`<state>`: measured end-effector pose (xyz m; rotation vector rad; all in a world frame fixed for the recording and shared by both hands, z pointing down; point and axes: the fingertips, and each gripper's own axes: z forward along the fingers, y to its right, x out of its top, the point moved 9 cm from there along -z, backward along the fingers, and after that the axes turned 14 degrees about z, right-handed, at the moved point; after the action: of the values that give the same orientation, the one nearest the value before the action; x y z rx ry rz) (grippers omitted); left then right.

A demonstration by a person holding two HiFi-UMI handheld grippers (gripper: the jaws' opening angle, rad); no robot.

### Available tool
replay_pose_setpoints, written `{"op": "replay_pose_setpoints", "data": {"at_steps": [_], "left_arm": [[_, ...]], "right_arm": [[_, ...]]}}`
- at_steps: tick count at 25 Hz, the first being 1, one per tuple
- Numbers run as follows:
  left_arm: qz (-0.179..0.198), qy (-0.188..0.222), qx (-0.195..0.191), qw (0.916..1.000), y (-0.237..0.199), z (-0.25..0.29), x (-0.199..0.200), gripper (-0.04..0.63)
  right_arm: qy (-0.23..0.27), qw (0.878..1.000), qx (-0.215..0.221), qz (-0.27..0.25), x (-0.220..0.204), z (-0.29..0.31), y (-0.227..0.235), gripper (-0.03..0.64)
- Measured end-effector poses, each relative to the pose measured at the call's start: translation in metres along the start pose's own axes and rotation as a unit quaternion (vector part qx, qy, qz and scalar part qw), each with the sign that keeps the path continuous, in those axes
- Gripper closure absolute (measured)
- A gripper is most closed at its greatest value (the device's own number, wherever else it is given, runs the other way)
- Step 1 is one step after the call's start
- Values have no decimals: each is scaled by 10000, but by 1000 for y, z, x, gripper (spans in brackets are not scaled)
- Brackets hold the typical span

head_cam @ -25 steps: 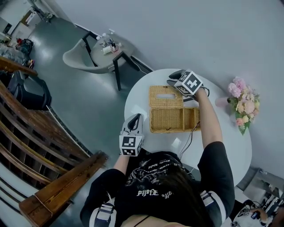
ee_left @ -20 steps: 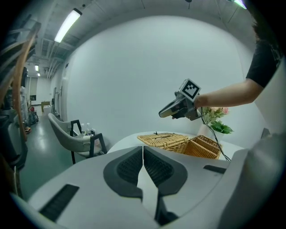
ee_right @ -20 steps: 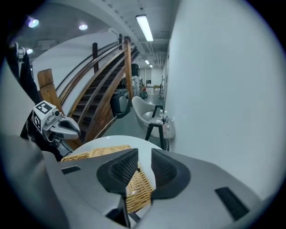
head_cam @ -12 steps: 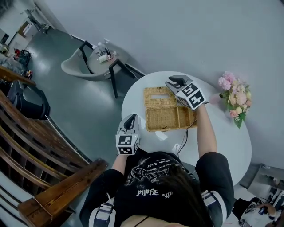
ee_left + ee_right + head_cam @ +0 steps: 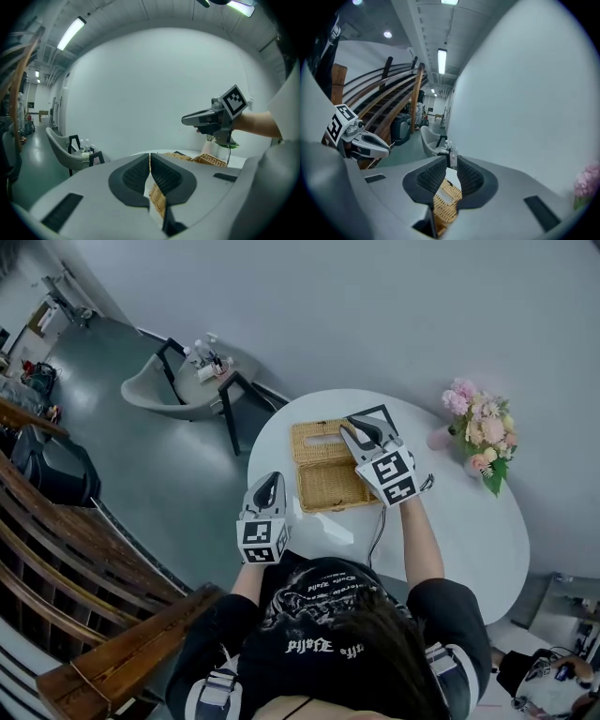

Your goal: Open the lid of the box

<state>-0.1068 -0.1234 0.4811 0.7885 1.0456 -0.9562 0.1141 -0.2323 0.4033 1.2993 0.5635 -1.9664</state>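
The wicker box stands open on the round white table. Its lid, with a slot in it, lies flat behind the box. My right gripper hovers over the lid's right edge, its marker cube above the box's right end. Its jaws are closing, a narrow gap still shows and nothing is between them. Through that gap I see the lid below. My left gripper hangs at the table's left rim, away from the box, jaws shut and empty.
A pink flower bunch stands at the table's far right. A thin cable runs across the table towards me. A grey chair and a small side table with bottles stand on the floor beyond. Wooden stair rails rise at left.
My right gripper has come back from the lid's far right corner towards the box, and its jaws have narrowed. The left gripper stays at the table's left rim.
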Motion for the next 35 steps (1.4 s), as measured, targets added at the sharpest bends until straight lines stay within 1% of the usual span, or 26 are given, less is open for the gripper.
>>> {"op": "replay_pose_setpoints", "data": {"at_steps": [3, 7, 11, 15, 25, 35], "left_arm": [[67, 107, -27, 9999, 1, -5, 6, 569], [122, 182, -84, 9997, 8, -10, 9, 569], [131, 230, -102, 9996, 12, -15, 9, 569], [158, 285, -121, 9994, 16, -20, 7, 569], [169, 347, -211, 9990, 30, -31, 3, 569], [192, 315, -344, 9987, 41, -37, -5, 569]], "right_arm": [[214, 9991, -206, 288, -8, -13, -12, 525], [545, 9946, -488, 729, -23, -31, -21, 531], [663, 9910, -684, 938, -37, -44, -33, 531], [649, 9887, -740, 1134, -53, -53, -45, 531], [604, 9851, -982, 1273, -82, -71, -69, 532], [608, 9805, -1154, 1467, -104, -83, -84, 556]]}}
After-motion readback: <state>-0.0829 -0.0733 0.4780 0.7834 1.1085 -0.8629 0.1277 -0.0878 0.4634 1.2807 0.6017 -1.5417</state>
